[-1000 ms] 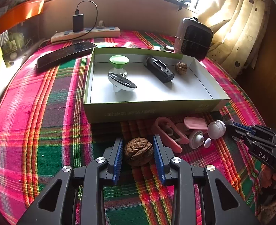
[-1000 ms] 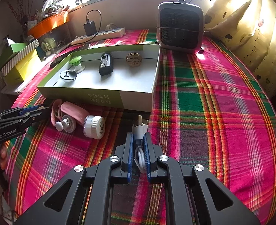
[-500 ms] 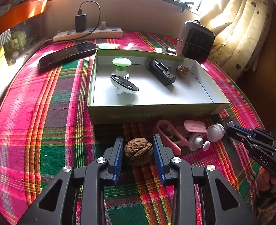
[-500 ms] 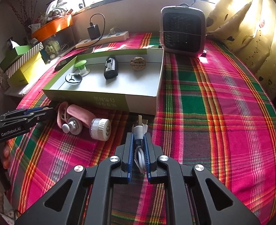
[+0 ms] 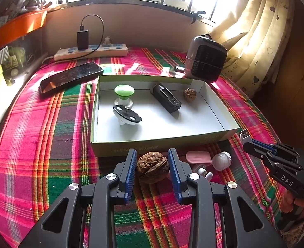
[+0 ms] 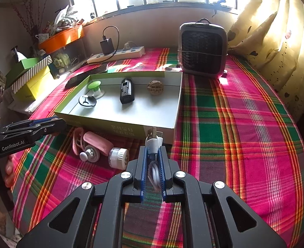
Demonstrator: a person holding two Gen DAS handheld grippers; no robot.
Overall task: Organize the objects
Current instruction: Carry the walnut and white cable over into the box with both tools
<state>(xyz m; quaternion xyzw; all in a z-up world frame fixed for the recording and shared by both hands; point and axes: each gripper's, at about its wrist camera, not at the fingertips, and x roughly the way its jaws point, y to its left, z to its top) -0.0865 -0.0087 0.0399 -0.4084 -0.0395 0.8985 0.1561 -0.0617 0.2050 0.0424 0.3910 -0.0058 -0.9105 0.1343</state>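
Observation:
My left gripper is shut on a brown walnut, held just in front of the shallow green-rimmed box. My right gripper is shut on a white USB cable whose plug sticks up near the box's front right corner. Inside the box lie a green-topped piece, a black-and-white oval piece, a black device and a second walnut. A pink item and a white cap lie on the plaid cloth before the box.
A phone lies left of the box, a power strip with a charger behind it. A small heater stands at the back right. Yellow and green boxes line the left edge; curtains hang on the right.
Both views have crept slightly closer to the box's front wall. The walnut and the cable stay gripped as before.

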